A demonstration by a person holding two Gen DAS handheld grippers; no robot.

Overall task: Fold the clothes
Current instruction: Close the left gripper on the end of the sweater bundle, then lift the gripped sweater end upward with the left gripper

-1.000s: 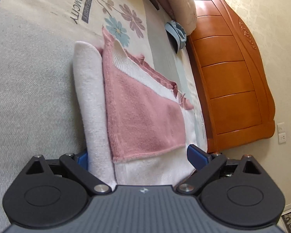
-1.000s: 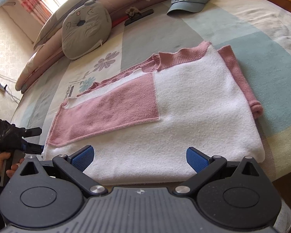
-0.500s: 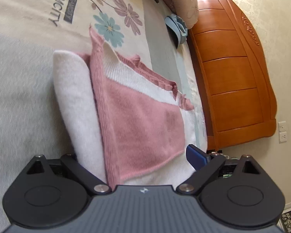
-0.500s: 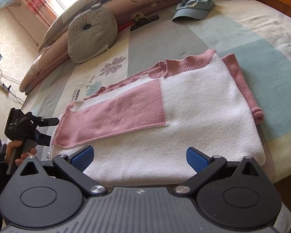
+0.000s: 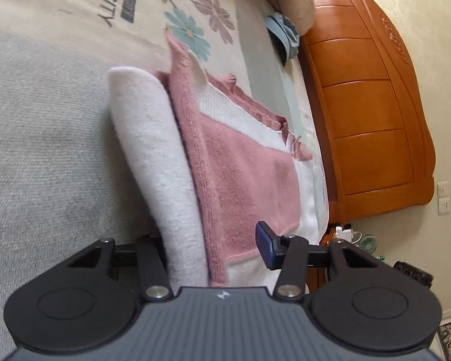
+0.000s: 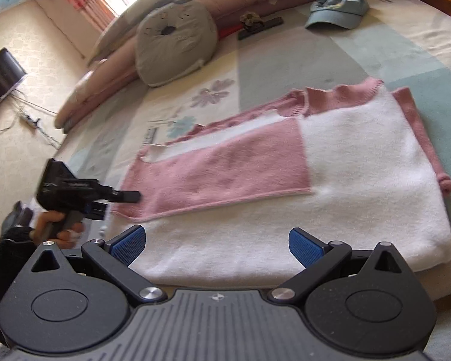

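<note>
My left gripper (image 5: 213, 240) has just been closing on the sweater (image 6: 330, 180), its hem between the jaws. My right gripper (image 6: 216, 243) stands apart. The sweater, white with pink sleeves, lies half-folded at the bed's (image 6: 300, 57) near edge.

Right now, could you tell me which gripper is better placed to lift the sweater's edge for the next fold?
Left. The left gripper already has the sweater edge between its jaws, which have just been closing. The right gripper is open at the near hem, gripping nothing.
</note>
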